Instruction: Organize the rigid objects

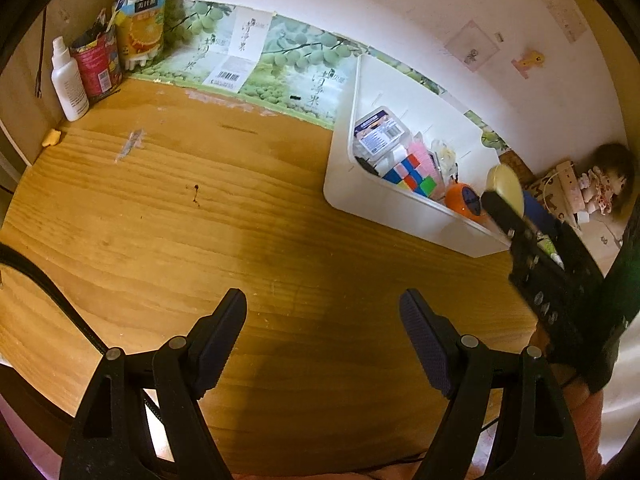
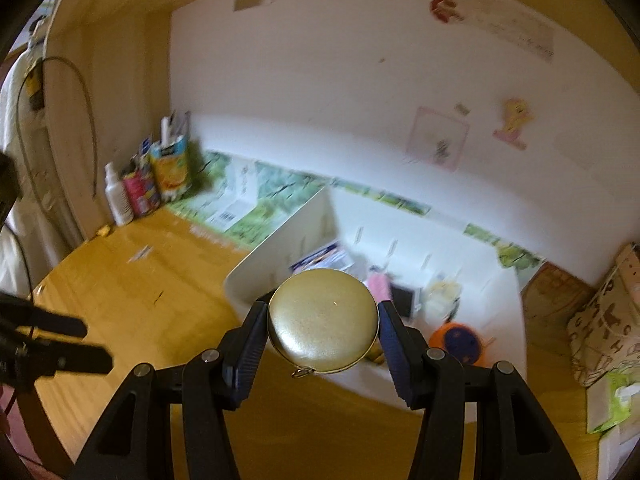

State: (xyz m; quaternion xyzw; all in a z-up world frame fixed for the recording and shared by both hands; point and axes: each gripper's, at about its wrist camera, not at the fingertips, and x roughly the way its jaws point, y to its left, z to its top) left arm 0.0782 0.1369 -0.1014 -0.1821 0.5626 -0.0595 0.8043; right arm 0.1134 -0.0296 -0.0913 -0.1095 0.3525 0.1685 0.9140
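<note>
The right gripper [image 2: 323,326] had its jaws clamped on either side of a round gold tin [image 2: 323,320], holding it up in the air over the near rim of the white bin [image 1: 400,204]. A small metal ring hung from the tin's lower edge. The left gripper [image 1: 323,344] stood with its jaws wide apart and nothing between them, hanging over bare wood on the worktop [image 1: 200,240], well to the left of the bin. Inside the bin lay a colour cube [image 1: 408,174], a clear plastic case [image 1: 378,130] with a printed label at the bin's far end, something pink beside the cube, and an orange round thing [image 1: 466,200] near the tin. Far to the left of the bin, in the worktop's back corner, stood a white spray bottle [image 1: 68,80], a red can [image 1: 98,66] and an orange-printed carton [image 1: 142,26]. To the right of the bin sat a doll [image 1: 604,176].
</note>
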